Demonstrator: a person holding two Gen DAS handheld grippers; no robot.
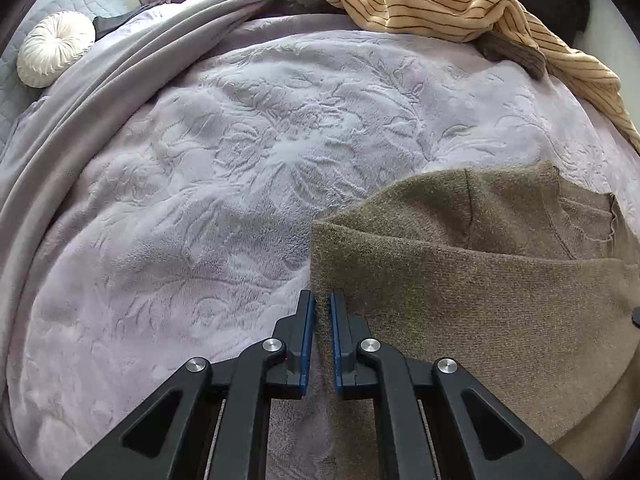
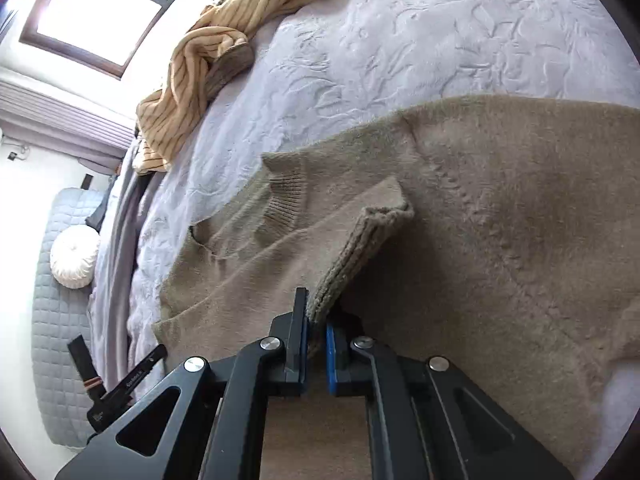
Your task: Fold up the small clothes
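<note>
A brown knit sweater (image 1: 460,280) lies partly folded on the lilac bedspread, at the lower right of the left wrist view. My left gripper (image 1: 323,300) is shut on the sweater's left edge. In the right wrist view the sweater (image 2: 500,220) fills the middle and right, with its collar (image 2: 286,196) to the left. My right gripper (image 2: 317,312) is shut on the ribbed cuff (image 2: 360,248) of a sleeve and holds it lifted over the sweater's body.
A yellow striped garment (image 1: 452,4) with a grey-brown piece lies in a heap at the bed's far edge; it also shows in the right wrist view (image 2: 200,72). A grey blanket (image 1: 120,92) runs along the left. A round white cushion (image 1: 54,48) sits beyond it.
</note>
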